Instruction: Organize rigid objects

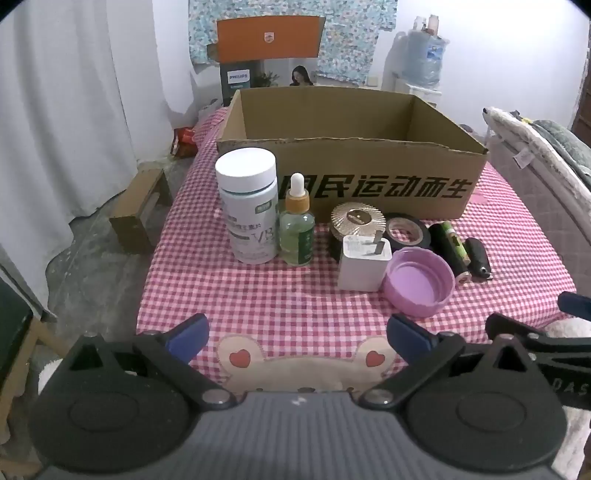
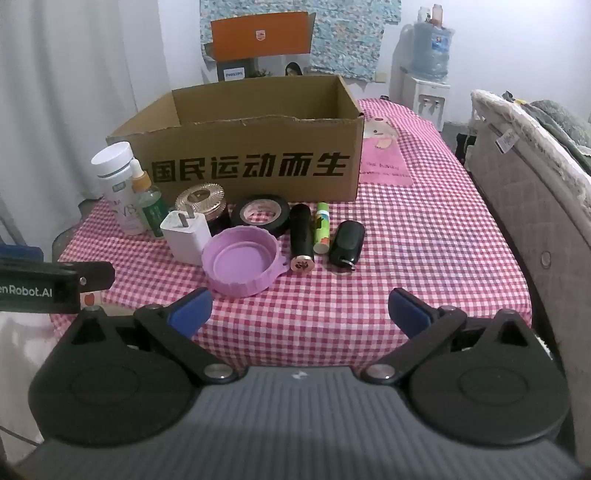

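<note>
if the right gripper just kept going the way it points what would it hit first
Probably the checked tablecloth first, since the open right gripper points down at bare cloth. On a shallower line, the black tube or the purple lid comes first; depth is hard to judge.

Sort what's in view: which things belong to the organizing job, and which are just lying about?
Job: cardboard box, vitamin bottle, dropper bottle, gold-lidded jar, charger, tape roll, purple lid, black tube, lip balm, key fob.
Lying about: orange box, water jug.
</note>
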### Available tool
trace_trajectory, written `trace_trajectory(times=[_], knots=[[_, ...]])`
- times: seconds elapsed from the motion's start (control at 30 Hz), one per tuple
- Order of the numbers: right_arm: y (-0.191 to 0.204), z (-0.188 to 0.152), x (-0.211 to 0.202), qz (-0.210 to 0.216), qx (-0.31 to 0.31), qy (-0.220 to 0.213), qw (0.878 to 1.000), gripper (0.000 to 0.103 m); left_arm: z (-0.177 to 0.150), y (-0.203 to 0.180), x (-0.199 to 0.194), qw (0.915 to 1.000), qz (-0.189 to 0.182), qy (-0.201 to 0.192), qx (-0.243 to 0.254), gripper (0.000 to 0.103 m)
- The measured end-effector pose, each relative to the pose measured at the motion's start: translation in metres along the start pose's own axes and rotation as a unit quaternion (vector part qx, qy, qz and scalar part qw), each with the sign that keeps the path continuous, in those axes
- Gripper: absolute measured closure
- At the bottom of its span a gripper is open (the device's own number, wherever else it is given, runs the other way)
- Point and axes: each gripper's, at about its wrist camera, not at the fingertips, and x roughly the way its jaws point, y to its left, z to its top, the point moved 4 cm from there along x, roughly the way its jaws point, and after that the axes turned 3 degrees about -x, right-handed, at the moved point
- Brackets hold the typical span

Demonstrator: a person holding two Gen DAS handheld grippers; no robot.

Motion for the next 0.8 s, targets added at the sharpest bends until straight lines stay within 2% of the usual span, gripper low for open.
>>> trace_trajectory(times=[0.8], knots=[[0.0070,0.0074,-0.0008,0.023,0.001,-0.002,1.000,0.001,0.0014,-0.0020,0.0018,0.9999,0.007,0.007,0.013,0.000]])
